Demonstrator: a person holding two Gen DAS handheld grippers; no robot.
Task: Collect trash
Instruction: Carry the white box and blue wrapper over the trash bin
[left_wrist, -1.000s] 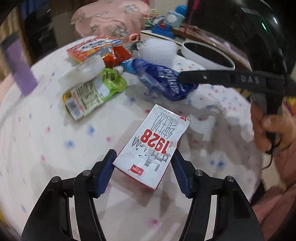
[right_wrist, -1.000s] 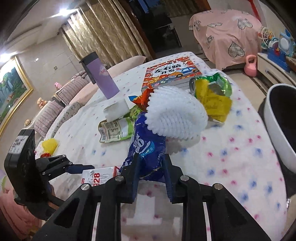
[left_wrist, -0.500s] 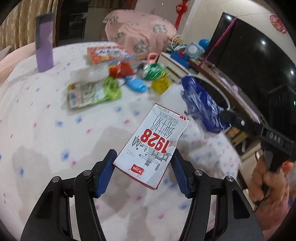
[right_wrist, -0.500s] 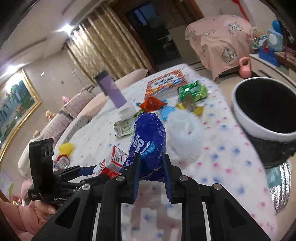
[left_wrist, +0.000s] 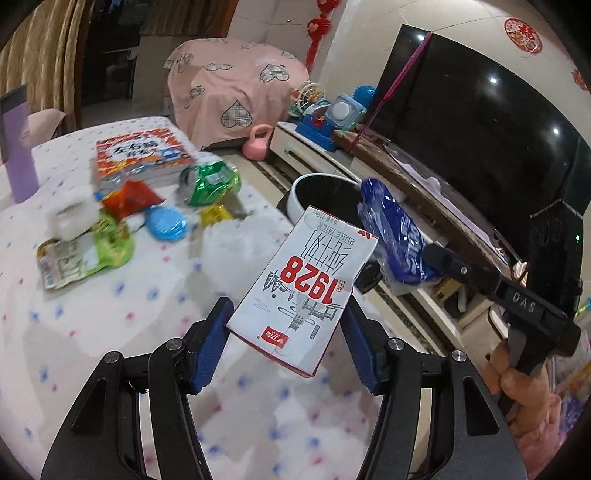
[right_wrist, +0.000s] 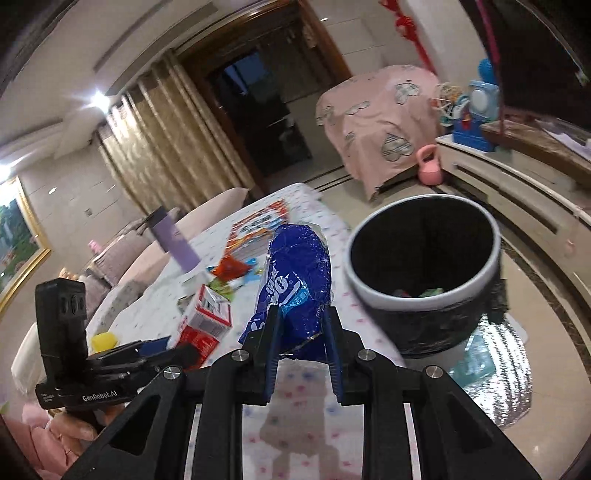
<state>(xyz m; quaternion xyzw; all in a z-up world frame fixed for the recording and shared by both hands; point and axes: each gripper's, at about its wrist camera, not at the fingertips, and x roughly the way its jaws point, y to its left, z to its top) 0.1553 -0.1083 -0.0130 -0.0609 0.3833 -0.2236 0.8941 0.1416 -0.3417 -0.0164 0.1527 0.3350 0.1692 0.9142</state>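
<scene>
Left gripper: the left gripper (left_wrist: 286, 334) has its blue-padded jaws clamped on the sides of a white rectangular milk carton with red "1928" print (left_wrist: 304, 288), held clear above the tablecloth.

Right gripper: the right gripper (right_wrist: 301, 345) has its jaws closed on a crumpled blue plastic wrapper with white lettering (right_wrist: 295, 273), raised off the table and close to the bin, though not over its mouth.

Bin: a round bin with a white rim and black liner (right_wrist: 424, 295) stands on the floor just beside the table edge; its mouth is open, and a few bits of coloured rubbish show at the bottom.

Done, by my reading: some trash has already gone into the bin, and two more pieces are lifted and on their way.

Left on the table: on the white spotted tablecloth (left_wrist: 92, 314) lie a green and white flat pouch (left_wrist: 81, 254), a red-orange snack wrapper (left_wrist: 131, 197), a shiny green crumpled wrapper (left_wrist: 208, 179), a small yellow wrapper (left_wrist: 216, 214), a round blue disc (left_wrist: 166, 223), a white foam net sleeve (left_wrist: 236, 251) and a white paper wad (left_wrist: 72, 214).

Probably not trash: a colourful picture book (left_wrist: 142, 155) and a tall purple tumbler (left_wrist: 18, 147).

Progress: roughly the early middle; both held items need dropping, then several more trips.
</scene>
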